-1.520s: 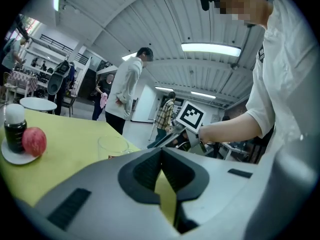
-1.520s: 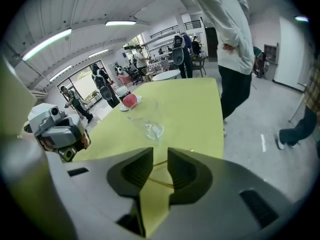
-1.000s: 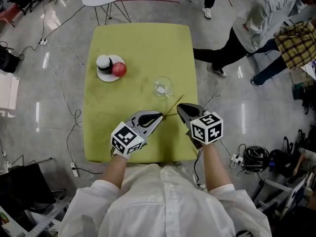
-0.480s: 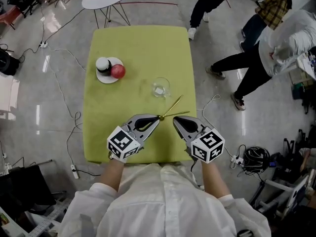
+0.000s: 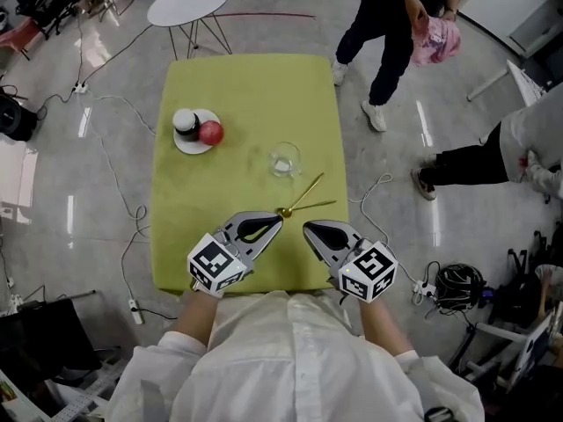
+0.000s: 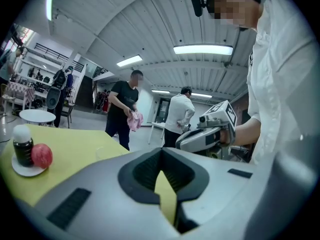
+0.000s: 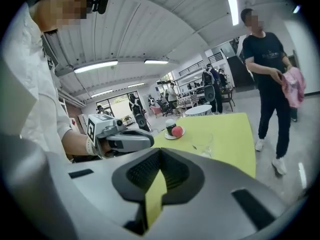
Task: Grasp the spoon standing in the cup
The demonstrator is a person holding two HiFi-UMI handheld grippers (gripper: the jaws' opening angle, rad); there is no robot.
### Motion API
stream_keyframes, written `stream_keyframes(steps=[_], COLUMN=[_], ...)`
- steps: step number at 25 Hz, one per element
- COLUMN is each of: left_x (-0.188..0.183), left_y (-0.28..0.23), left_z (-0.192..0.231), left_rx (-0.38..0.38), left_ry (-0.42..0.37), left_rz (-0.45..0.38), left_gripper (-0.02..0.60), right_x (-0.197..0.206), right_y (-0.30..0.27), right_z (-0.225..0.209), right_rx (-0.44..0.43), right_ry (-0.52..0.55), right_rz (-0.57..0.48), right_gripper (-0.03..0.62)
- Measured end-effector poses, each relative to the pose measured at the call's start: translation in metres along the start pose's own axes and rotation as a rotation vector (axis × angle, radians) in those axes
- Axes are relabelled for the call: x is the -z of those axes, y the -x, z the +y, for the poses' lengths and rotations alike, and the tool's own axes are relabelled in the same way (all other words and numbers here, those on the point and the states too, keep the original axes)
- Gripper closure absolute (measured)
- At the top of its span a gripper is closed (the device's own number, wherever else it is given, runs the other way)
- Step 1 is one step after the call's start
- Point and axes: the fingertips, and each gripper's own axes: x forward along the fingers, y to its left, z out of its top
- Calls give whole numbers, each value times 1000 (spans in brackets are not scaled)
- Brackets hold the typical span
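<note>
A clear glass cup [image 5: 284, 158] stands empty near the middle of the yellow-green table [image 5: 255, 86]. The thin gold spoon [image 5: 303, 194] is not in it. It lies flat on the cloth just nearer than the cup, and a second thin gold stick [image 5: 318, 206] branches right from its near end. My left gripper [image 5: 278, 219] is shut and empty, its tip a little short of the spoon's near end. My right gripper [image 5: 307, 228] is shut and empty beside it. In the gripper views, both the left gripper [image 6: 160, 151] and the right gripper [image 7: 160, 151] show jaws closed on nothing. The cup [image 7: 202, 144] is ahead of the right gripper.
A white plate [image 5: 191, 140] at the table's left holds a dark jar with a white lid [image 5: 184, 121] and a red ball [image 5: 210, 133]. Beyond the far edge stands a round white side table [image 5: 187, 3]. People stand on the floor to the right [image 5: 396, 33]. Cables lie around the table.
Both grippers have drawn back a little toward the near table edge, away from the spoon. The spoon and cup stay where they were. The people at the right have moved.
</note>
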Motion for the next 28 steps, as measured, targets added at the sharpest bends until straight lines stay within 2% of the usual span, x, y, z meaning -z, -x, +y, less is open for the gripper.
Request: stream_keyframes(steps=[13,28], left_x=[-2,0], left_y=[14,6], left_z=[-8,-6], left_rx=[-19,-10], left_ry=[-15,-26], left_rz=[-2,3], left_gripper=[578,578], right_x=[-4,0], right_y=[2,-1], right_z=[7,0], right_rx=[0,24], right_ry=[3,31], right_rz=[-35,-36], right_gripper=[589,591])
